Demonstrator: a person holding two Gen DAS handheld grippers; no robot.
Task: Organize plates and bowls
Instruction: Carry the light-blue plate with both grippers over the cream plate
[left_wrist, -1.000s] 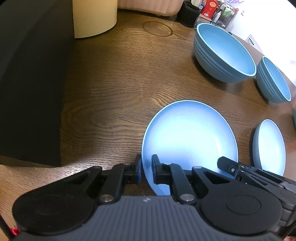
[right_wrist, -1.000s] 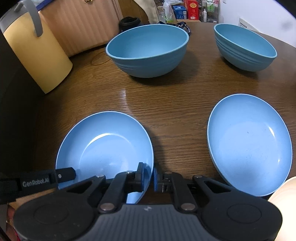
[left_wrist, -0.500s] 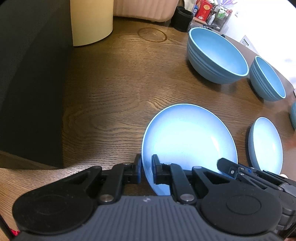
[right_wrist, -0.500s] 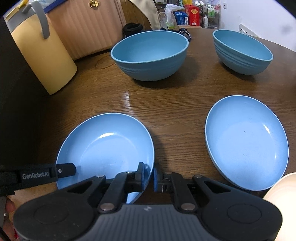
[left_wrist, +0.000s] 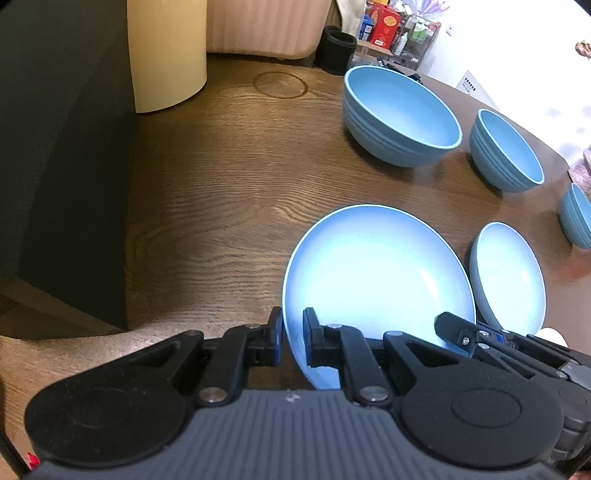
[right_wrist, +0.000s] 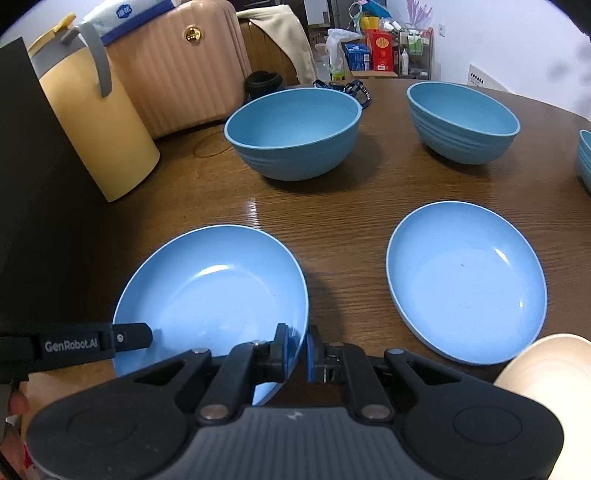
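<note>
Left wrist view: we are pinching the near-left rim of the large blue plate (left_wrist: 376, 273) with our left tongs (left_wrist: 293, 336), one pad under the edge and one over it. Our right tongs (right_wrist: 296, 350) are pinching the same plate (right_wrist: 210, 295) on its near-right rim, as the right wrist view shows, so both pairs of tongs are pressed together on this one plate. From the shadow beneath its right edge, the plate appears to be sitting tilted above the wooden worktop (left_wrist: 229, 192), though we cannot tell for certain whether its far edge is touching the wood.

To the right of it a second blue plate (right_wrist: 465, 288) is lying flat on the worktop, apart from the first. Farther back a big blue bowl (right_wrist: 293, 133) is standing upright, and to its right a somewhat smaller blue bowl (right_wrist: 463, 122) is standing apart from it. At the far right edge a third bowl (left_wrist: 578, 218) is showing only in part.

On the far left a pale yellow container (right_wrist: 96, 125) with a grey handle is standing beside a pink ribbed case (right_wrist: 177, 66). A dark block (left_wrist: 62, 155) is filling the left side. At the near right corner of the right wrist view a cream-coloured rounded thing (right_wrist: 550, 365) is peeking in; we cannot tell what it is.
</note>
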